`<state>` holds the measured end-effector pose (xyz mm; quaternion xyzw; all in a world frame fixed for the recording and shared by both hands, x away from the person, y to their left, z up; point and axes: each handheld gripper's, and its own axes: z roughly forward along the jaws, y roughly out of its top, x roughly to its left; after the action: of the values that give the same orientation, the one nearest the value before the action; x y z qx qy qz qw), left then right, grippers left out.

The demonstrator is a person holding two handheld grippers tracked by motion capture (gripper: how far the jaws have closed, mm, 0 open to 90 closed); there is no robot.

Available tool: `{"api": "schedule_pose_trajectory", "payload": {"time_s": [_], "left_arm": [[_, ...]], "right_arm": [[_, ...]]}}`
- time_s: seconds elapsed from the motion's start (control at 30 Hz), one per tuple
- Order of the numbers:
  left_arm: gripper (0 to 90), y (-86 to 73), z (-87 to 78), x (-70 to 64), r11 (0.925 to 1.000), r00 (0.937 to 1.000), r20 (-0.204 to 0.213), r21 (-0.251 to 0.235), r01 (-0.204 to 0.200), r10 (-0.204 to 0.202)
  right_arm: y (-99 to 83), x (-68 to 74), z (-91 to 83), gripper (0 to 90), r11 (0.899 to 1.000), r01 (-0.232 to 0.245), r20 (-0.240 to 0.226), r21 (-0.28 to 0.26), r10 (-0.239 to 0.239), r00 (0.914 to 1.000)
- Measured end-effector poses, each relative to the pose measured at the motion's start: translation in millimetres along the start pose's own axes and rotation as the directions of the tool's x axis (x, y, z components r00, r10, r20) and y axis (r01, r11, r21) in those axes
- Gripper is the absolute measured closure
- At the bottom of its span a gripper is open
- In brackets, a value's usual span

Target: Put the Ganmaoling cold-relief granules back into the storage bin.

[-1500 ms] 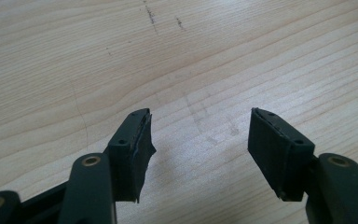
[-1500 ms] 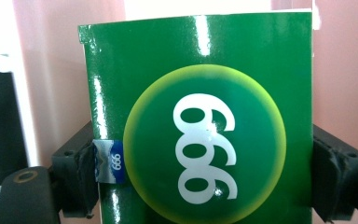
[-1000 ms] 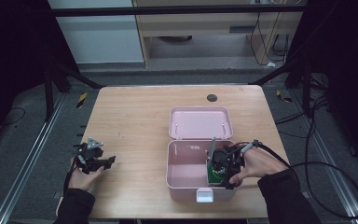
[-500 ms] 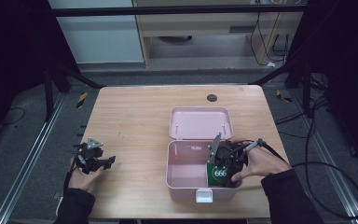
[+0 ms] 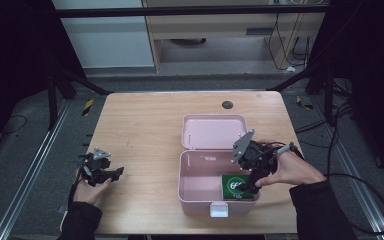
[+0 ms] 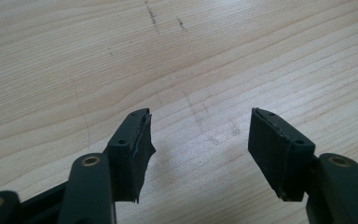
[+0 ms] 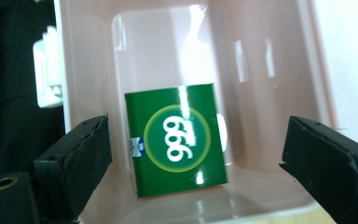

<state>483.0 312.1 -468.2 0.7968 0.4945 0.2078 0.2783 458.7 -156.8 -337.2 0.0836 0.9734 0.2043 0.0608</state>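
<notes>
One green packet (image 7: 175,138) marked 999 lies flat in the pink box's (image 5: 200,197) near right corner; both my grippers' fingers (image 7: 77,158) spread wide, empty.

We read one legible marking: the white digits "999", set inside a yellow-green ring on the face of a dark green packet (image 7: 176,139) lying flat on the floor of the open pink box (image 7: 168,56); in the right gripper view the digits run sideways. A small blue-and-white mark sits at the packet's edge beside the ring, too small for us to read. In the high view the same green packet (image 5: 234,186) shows pale digits in the box's near right corner, partly covered, which we cannot read with confidence.
</notes>
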Motion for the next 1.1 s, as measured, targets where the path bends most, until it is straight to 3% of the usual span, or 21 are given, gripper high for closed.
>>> {"api": "schedule_pose_trajectory", "payload": {"time_s": [0.1,0.17,0.2,0.23,0.33,0.43,0.47,0.5,0.53,0.6,0.63,0.67,0.7,0.73,0.77,0.83,0.87,0.93,0.97,1.0,1.1], "left_arm": [[39.0,0.0,0.0,0.0,1.0000,1.0000,0.000,-0.001,0.000,0.000],[39.0,0.1,-0.4,0.1,1.0000,1.0000,0.000,-0.003,0.000,0.000],[39.0,0.1,-0.4,0.1,1.0000,1.0000,0.000,-0.003,0.000,0.000],[39.0,0.0,-0.6,0.1,1.0000,1.0000,-0.001,-0.006,0.002,-0.002],[39.0,0.1,-0.8,-0.1,1.0000,1.0000,-0.002,-0.007,0.002,-0.002],[39.0,0.6,-1.8,-0.4,0.9999,1.0000,-0.004,-0.013,0.002,-0.002],[39.0,0.6,-1.8,-0.4,0.9999,1.0000,-0.004,-0.013,0.002,-0.002],[39.0,0.7,-2.1,-0.6,0.9999,1.0000,-0.004,-0.015,0.003,-0.003],[39.0,0.6,-2.2,-0.6,0.9999,1.0000,-0.004,-0.017,0.004,-0.004],[39.0,0.7,-2.2,-0.5,0.9998,1.0000,-0.004,-0.017,0.005,-0.005],[39.0,0.7,-2.2,-0.4,0.9998,1.0000,-0.005,-0.018,0.005,-0.005],[39.0,0.7,-2.4,-0.5,0.9998,1.0000,-0.005,-0.019,0.004,-0.004],[39.0,0.6,-2.8,-0.5,0.9997,1.0000,-0.007,-0.022,0.006,-0.006],[39.0,0.6,-2.8,-0.5,0.9997,1.0000,-0.007,-0.022,0.006,-0.006],[39.1,0.6,-3.2,-0.5,0.9997,0.9999,-0.009,-0.024,0.005,-0.005],[39.2,0.8,-3.9,-0.3,0.9995,0.9999,-0.010,-0.031,0.007,-0.008],[39.3,0.8,-3.9,-0.3,0.9995,0.9999,-0.010,-0.031,0.007,-0.008],[39.3,0.8,-4.0,-0.2,0.9994,0.9999,-0.011,-0.033,0.009,-0.010],[39.3,0.7,-4.0,-0.4,0.9994,0.9999,-0.012,-0.034,0.008,-0.008],[39.3,0.7,-4.0,-0.4,0.9994,0.9999,-0.012,-0.034,0.008,-0.008],[39.3,1.0,-4.5,-0.7,0.9992,0.9999,-0.015,-0.039,0.007,-0.008]], "right_arm": [[-0.1,-1.0,-6.8,8.8,1.000,-0.008,0.008,-0.027,0.008,0.9999],[-1.6,-1.9,-15.3,9.0,0.996,-0.011,0.030,-0.094,0.014,0.9994],[-1.6,-1.9,-15.3,9.0,0.996,-0.011,0.030,-0.094,0.014,0.9994],[-3.8,-2.6,-20.6,9.0,0.990,-0.024,0.061,-0.142,0.033,0.9976],[-6.9,-4.0,-26.2,9.0,0.982,-0.043,0.098,-0.183,0.062,0.9933],[-16.1,-9.2,-36.0,9.0,0.959,-0.095,0.159,-0.266,0.141,0.9772],[-16.1,-9.2,-36.0,9.0,0.959,-0.095,0.159,-0.266,0.141,0.9772],[-21.5,-11.3,-39.5,8.7,0.947,-0.121,0.176,-0.298,0.179,0.9681],[-24.2,-11.7,-40.8,8.5,0.941,-0.131,0.182,-0.312,0.194,0.9639],[-26.4,-11.7,-42.0,8.4,0.939,-0.137,0.187,-0.316,0.203,0.9612],[-31.0,-11.2,-43.7,8.6,0.932,-0.141,0.204,-0.335,0.217,0.9545],[-31.0,-11.2,-43.7,8.6,0.932,-0.141,0.204,-0.335,0.217,0.9545],[-36.1,-11.4,-44.7,9.0,0.921,-0.154,0.207,-0.359,0.240,0.9484],[-36.1,-11.4,-44.7,9.0,0.921,-0.154,0.207,-0.359,0.240,0.9484],[-41.5,-12.7,-44.6,9.0,0.911,-0.172,0.228,-0.374,0.270,0.9353],[-47.3,-14.2,-44.3,9.0,0.901,-0.191,0.250,-0.390,0.304,0.9194],[-47.3,-14.2,-44.3,9.0,0.901,-0.191,0.250,-0.390,0.304,0.9194],[-54.1,-15.2,-44.4,9.0,0.880,-0.213,0.259,-0.424,0.343,0.9029],[-61.2,-15.9,-44.9,9.0,0.858,-0.235,0.260,-0.457,0.382,0.8869],[-61.2,-15.9,-44.9,9.0,0.858,-0.235,0.260,-0.457,0.382,0.8869],[-71.6,-17.5,-44.5,8.1,0.824,-0.270,0.265,-0.498,0.441,0.8576]]}}
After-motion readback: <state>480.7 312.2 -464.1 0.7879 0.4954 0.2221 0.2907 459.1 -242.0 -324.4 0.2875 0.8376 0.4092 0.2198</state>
